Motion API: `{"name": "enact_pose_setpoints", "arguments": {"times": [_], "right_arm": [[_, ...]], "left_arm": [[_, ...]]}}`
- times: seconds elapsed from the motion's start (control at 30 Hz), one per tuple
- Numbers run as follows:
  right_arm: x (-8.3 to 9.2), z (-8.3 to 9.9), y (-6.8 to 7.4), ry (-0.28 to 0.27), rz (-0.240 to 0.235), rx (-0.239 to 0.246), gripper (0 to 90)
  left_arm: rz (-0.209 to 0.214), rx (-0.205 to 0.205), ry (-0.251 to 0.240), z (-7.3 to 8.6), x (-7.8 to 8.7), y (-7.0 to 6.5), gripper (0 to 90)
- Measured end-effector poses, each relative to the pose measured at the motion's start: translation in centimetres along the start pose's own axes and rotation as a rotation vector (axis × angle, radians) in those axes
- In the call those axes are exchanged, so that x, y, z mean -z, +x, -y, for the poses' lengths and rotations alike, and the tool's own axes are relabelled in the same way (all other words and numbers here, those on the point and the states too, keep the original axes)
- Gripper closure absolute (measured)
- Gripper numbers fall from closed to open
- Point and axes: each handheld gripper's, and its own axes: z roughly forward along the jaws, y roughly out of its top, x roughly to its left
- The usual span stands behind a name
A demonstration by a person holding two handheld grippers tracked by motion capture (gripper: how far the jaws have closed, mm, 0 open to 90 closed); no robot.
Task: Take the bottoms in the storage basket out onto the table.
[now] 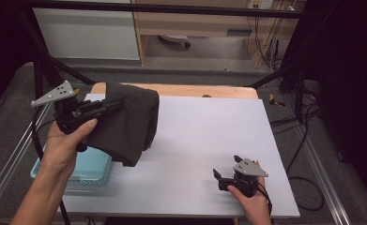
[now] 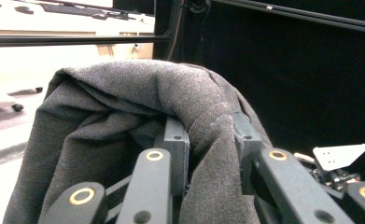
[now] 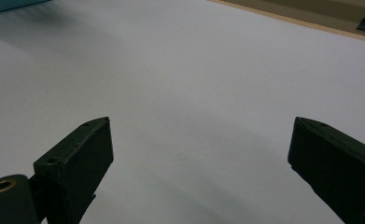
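Dark grey cloth (image 1: 127, 122) hangs in the air over the desk's (image 1: 204, 140) far left corner, carried by the left hand-held gripper (image 1: 107, 108). Lowest fold hangs close over the desk surface near the left edge; contact cannot be told from the high view. A light blue basket (image 1: 93, 168) sits at the left edge, partly under the person's left forearm and just beside the hanging cloth.

Left gripper view: jaws are closed on a thick bunched fold of the cloth (image 2: 124, 121), fabric pinched between the two pads and spilling over both of them. The weave looks matte and felt-like.

Handling judgement: soft, limp, no stiffness at all; it drapes in heavy folds and sags below the grip. Probably light to moderate in weight, not fragile, not slippery, since the nap should hold well against the pads. The risk is not dropping it but gathering several layers at once, so the shape stays bundled.

Where to take hold: an edge or corner would spread it better than the middle bunch held now. A second grip on a free hanging edge, low on the near side, looks the most useful.

Right hand-held gripper (image 1: 226, 174) rests near the desk's near right corner, jaws wide apart, nothing between them; bare desk (image 3: 180, 70) ahead of it.
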Motion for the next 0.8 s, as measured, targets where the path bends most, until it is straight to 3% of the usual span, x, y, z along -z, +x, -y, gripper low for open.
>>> {"name": "enact_pose_setpoints", "arguments": {"times": [0.13,0.47,0.8], "right_arm": [[0.0,0.0,0.0,0.0,-0.001,0.0,7.2],[0.0,0.0,0.0,0.001,-0.002,0.003,7.2],[0.0,0.0,0.0,-0.001,-0.002,0.002,7.1]], "left_arm": [[0.009,-0.014,0.015,0.1,-0.9,-0.6,72.2],[0.054,0.002,0.035,1.5,-2.9,-2.2,72.2],[0.138,0.017,0.083,3.1,-4.5,-6.2,72.2]]}}
